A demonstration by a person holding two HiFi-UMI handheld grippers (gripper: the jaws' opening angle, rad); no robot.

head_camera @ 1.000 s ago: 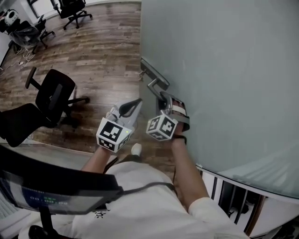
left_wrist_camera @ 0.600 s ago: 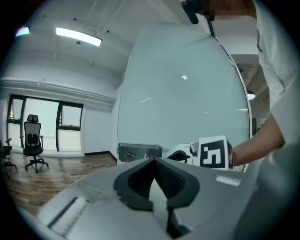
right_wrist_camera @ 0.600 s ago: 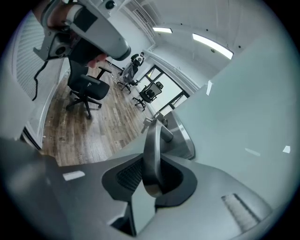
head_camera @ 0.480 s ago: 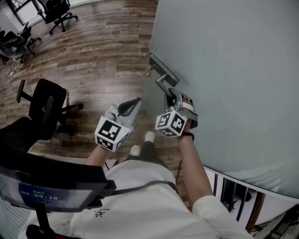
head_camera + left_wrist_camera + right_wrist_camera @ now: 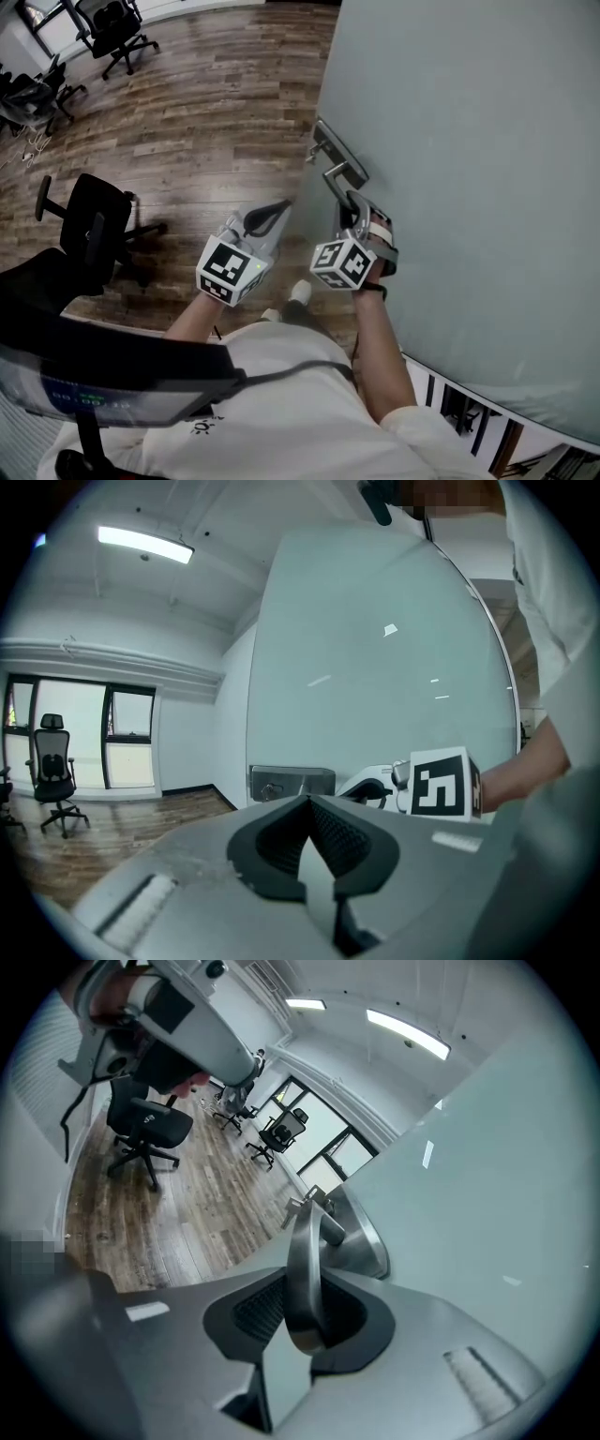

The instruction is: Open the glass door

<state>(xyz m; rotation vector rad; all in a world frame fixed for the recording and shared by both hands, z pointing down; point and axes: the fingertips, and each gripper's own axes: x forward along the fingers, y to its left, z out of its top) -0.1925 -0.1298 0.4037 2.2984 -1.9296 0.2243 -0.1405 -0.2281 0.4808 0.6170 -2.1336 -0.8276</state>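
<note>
Brown wood-plank floor (image 5: pixel 206 112), black swivel office chair (image 5: pixel 94 225) standing near, more black chairs (image 5: pixel 122 28) at the far end, tall windows (image 5: pixel 80 733), white walls (image 5: pixel 187 747), long ceiling strip light (image 5: pixel 145 544) lit

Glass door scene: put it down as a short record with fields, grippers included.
door: glass door, frosted, upright, filling the right of the head view
handle: metal lever handle on a lock plate near the door's edge
right gripper: right gripper closed on the lever handle
left gripper: left gripper with jaws together, empty, off the door
surroundings: wood floor, black office chair at the left
</note>
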